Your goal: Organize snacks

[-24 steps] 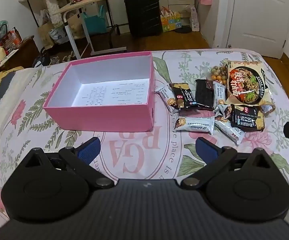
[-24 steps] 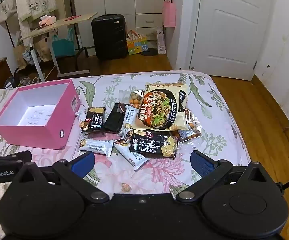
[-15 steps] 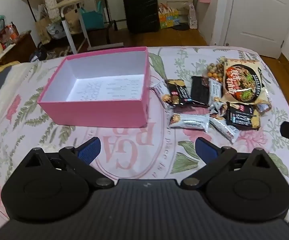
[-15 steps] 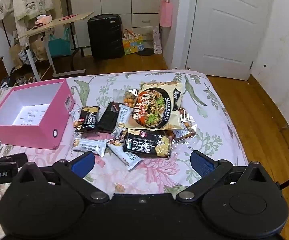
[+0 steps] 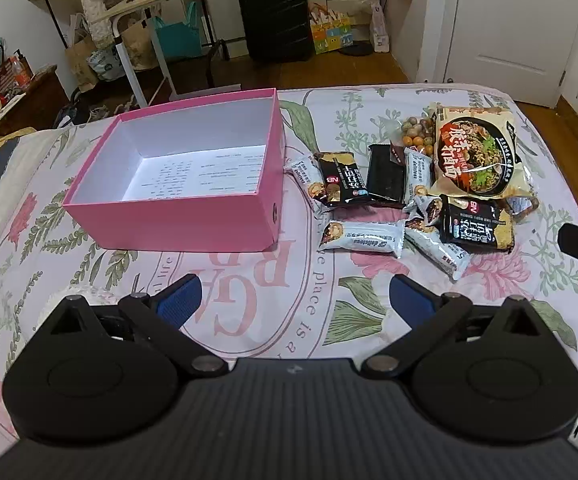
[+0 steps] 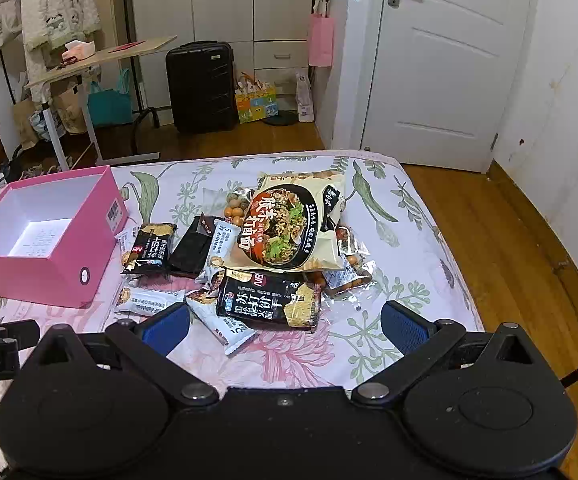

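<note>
Pink cardboard forms the open box (image 5: 177, 222) on the floral bedspread (image 5: 273, 292); its white inside holds only a printed sheet lying on the bottom. Just right of the box lies the heap of snacks. A black cracker pack (image 5: 343, 179) rests on a white bar nearest the box wall, with a plain black pouch (image 5: 386, 176) beside it. Nearer the camera, a white wrapped bar (image 5: 363, 238) lies alone, apart from the box. Farther right, a second black cracker pack (image 6: 269, 300) overlaps other white bars, and behind it the big instant noodle bag (image 6: 289, 224) sits on top of the pile, partly covering a clear bag of round coloured nuts (image 5: 417, 136).

Both tools hover above the bed, touching nothing. The left hand-held gripper (image 5: 293, 298) has its blue pads spread wide over the printed lettering of the bedspread, nearer than the box. The right hand-held gripper (image 6: 285, 326) is likewise spread wide, its gap framing the near edge of the heap.

Beyond the bed stand a black suitcase (image 6: 201, 86), a tilted wooden side desk (image 6: 101, 58) and a white door (image 6: 441, 64).
</note>
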{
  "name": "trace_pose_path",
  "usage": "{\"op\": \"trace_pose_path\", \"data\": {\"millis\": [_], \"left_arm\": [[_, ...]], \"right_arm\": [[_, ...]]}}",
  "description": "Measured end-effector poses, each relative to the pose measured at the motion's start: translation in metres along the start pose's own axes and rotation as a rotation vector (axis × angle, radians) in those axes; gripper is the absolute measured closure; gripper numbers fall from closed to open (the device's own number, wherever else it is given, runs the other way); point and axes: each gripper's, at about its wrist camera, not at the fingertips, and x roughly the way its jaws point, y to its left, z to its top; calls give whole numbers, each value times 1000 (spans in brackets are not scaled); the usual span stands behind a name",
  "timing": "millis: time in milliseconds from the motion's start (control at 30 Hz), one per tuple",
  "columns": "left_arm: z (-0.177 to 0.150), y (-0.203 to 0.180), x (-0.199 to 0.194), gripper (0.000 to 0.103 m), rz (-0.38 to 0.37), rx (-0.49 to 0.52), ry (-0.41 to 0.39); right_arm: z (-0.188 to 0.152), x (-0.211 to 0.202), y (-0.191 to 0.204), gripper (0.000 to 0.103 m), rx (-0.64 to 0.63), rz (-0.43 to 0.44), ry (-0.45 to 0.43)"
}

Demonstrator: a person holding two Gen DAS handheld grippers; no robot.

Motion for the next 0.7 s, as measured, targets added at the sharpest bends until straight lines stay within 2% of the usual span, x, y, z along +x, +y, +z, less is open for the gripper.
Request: {"op": "trace_pose_path", "data": {"millis": [100,333,533,700], "left_arm": [[-1,0,-3,2,-14,-4,4],[-3,-1,-22,1,-53,-8,-22],[-4,0,-25,1,-70,-27,-11],[-5,3,-31,1,-85,-40,-12]], "right_arm": [[1,-4,-1,0,-2,-13,-21],[3,-17,-18,0,94,4,-42],[2,-23,-13,0,36,2,-45],[2,-34,-9,0,-4,55,-40]]}}
